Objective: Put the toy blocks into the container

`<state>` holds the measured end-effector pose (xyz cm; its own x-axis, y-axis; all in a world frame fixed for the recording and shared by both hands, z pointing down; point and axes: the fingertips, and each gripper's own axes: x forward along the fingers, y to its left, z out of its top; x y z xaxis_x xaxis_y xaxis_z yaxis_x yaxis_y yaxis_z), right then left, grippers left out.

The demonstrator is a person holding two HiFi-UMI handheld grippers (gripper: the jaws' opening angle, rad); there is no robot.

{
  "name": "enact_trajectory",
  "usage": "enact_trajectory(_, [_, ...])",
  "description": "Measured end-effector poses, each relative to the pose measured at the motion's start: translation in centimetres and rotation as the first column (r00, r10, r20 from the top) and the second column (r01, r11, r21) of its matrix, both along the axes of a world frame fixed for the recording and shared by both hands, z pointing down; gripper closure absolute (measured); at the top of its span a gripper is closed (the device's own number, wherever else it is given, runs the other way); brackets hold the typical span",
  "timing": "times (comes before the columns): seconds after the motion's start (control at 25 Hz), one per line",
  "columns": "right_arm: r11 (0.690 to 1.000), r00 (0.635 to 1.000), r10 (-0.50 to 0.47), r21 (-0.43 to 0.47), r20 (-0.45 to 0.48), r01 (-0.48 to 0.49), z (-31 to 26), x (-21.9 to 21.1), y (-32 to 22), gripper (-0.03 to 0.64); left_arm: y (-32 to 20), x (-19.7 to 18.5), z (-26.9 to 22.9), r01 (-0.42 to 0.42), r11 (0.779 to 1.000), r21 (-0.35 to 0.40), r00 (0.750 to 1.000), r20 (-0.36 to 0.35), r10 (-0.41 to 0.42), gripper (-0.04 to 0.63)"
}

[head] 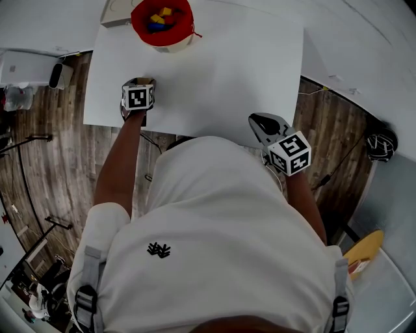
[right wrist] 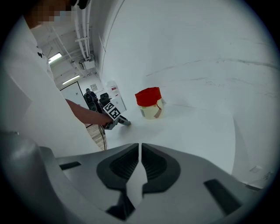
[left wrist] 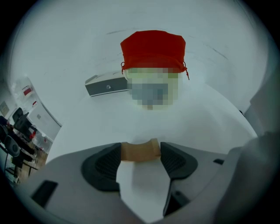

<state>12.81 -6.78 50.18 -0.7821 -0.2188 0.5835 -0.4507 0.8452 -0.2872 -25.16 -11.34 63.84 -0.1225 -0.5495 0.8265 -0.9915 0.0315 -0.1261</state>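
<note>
A tan arch-shaped block (left wrist: 136, 152) lies on the white table (head: 247, 58), between the pads of my left gripper (left wrist: 140, 148), and both pads touch its ends. In the head view the left gripper (head: 138, 83) is near the table's front left edge, and it also shows in the right gripper view (right wrist: 124, 121). The container (head: 162, 25) is a pale tub with a red lining, at the far edge. Several coloured blocks (head: 160, 17) lie inside it. The container (left wrist: 153, 52) stands straight ahead of the left jaws. My right gripper (head: 265, 123) is shut and empty at the front right edge (right wrist: 140, 151).
A flat grey-white box (head: 116, 12) sits just left of the container (right wrist: 148, 103). Wooden floor shows past the table's left and right edges. The person's torso covers the near table edge. A yellow object (head: 364, 250) lies on a surface at the lower right.
</note>
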Motion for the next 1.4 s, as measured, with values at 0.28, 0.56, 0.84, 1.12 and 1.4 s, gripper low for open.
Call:
enact_trajectory(0.28, [1.0, 1.0, 0.026, -0.004, -0.002, -0.026, 0.0, -0.7, 0.5, 0.595, 0.5, 0.4, -0.6, -0.031, 0.999, 0.011, 0.999, -0.028, 0.031, 0.313])
enact_trajectory(0.56, [0.999, 0.999, 0.043, -0.005, 0.0, -0.043, -0.2, -2.4, 0.9, 0.595, 0.1, 1.3, -3.6, -0.121, 0.99, 0.07, 0.991, -0.056, 0.125, 0.313])
enact_trajectory(0.84, [0.998, 0.998, 0.063, -0.008, 0.0, -0.063, -0.4, -4.1, 1.8, 0.595, -0.6, 1.8, -8.5, -0.231, 0.964, 0.129, 0.968, -0.066, 0.241, 0.313])
enact_trajectory(1.12, [0.996, 0.996, 0.09, -0.007, -0.006, -0.09, -0.5, -5.7, 2.5, 0.595, -3.0, 2.0, -14.4, -0.355, 0.912, 0.207, 0.928, -0.038, 0.37, 0.313])
enact_trajectory(1.4, [0.992, 0.992, 0.127, 0.001, -0.017, -0.127, -0.9, -6.7, 2.5, 0.595, -8.4, 3.3, -19.9, -0.5, 0.825, 0.264, 0.855, 0.002, 0.518, 0.313])
